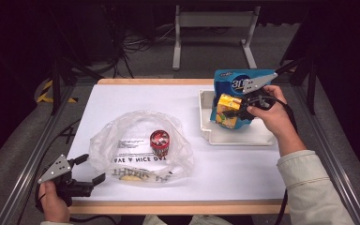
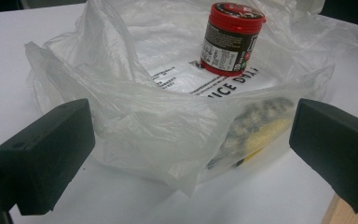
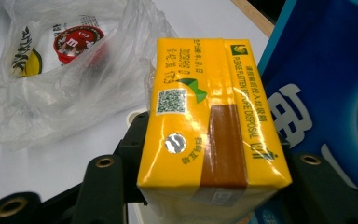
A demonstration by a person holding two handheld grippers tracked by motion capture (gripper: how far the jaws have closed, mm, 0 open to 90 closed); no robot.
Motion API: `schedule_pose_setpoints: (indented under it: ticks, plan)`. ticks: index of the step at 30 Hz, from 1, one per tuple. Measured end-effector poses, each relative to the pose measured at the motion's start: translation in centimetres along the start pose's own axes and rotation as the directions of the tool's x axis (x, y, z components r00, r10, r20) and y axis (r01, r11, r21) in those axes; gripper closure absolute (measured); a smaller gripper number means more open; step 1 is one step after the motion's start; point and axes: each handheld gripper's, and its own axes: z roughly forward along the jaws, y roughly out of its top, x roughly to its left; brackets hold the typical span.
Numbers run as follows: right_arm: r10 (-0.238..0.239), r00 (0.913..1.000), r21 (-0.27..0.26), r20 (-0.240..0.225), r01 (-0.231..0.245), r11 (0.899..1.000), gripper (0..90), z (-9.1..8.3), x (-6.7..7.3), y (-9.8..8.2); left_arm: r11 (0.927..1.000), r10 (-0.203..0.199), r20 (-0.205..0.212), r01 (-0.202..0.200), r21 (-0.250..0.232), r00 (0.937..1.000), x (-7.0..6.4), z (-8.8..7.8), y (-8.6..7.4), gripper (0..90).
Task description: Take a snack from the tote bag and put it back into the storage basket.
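My right gripper (image 1: pixel 242 108) is shut on a yellow drink carton (image 1: pixel 228 110), held just above the white tray (image 1: pixel 236 137). In the right gripper view the carton (image 3: pixel 205 121) sits between the black jaws of that gripper (image 3: pixel 209 191), its foil straw hole facing up. A clear plastic bag (image 1: pixel 138 145) lies at the table's middle left, with a red-lidded jar (image 1: pixel 160 142) standing upright in it. My left gripper (image 1: pixel 92 168) is open at the bag's near left corner. In the left gripper view the bag's edge (image 2: pixel 168 126) lies between the spread jaws, the jar (image 2: pixel 232 39) beyond.
A blue pack (image 1: pixel 238 80) stands upright in the tray behind the carton, close to the right gripper (image 3: pixel 317 93). Something yellow and dark (image 2: pixel 261 128) lies inside the bag near its front edge. The wooden table edge (image 1: pixel 178 206) runs along the front.
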Motion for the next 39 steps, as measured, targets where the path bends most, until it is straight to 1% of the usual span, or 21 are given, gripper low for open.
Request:
schedule_pose_setpoints:
  ticks: [14, 22, 25, 30, 36, 39]
  plan:
    - [0.013, 0.9997, 0.031, -0.019, -0.013, 0.999, 50.6, 2.0, 0.0, -1.5, 1.0, -0.001, -0.001, 0.001, 0.0, 1.0, 0.0, 0.0, 0.0, 0.6]
    - [0.019, 0.9997, 0.046, -0.018, -0.018, 0.999, 50.6, 2.9, 0.0, -2.2, 1.0, 0.001, 0.0, -0.001, -0.001, 1.0, 0.0, 0.0, 0.0, 0.6]
    - [0.016, 0.9996, 0.059, -0.021, -0.015, 0.998, 50.6, 3.4, 0.0, -2.4, 1.0, 0.0, -0.001, 0.0, -0.002, 1.0, 0.0, -0.1, 0.0, 0.6]
    - [0.02, 0.9996, 0.067, -0.018, -0.019, 0.998, 50.5, 3.9, 0.0, -2.8, 1.0, -0.001, -0.001, 0.001, -0.003, 1.0, 0.0, -0.1, 0.0, 0.6]
    - [0.022, 0.9994, 0.075, -0.027, -0.02, 0.997, 50.5, 4.4, 0.0, -3.3, 1.0, 0.0, 0.0, 0.0, -0.003, 1.0, 0.0, 0.0, 0.0, 0.6]
    - [0.019, 0.9993, 0.068, -0.031, -0.017, 0.998, 50.5, 4.7, 0.0, -3.5, 1.0, 0.0, 0.002, 0.0, -0.001, 1.0, 0.0, 0.0, 0.0, 0.6]
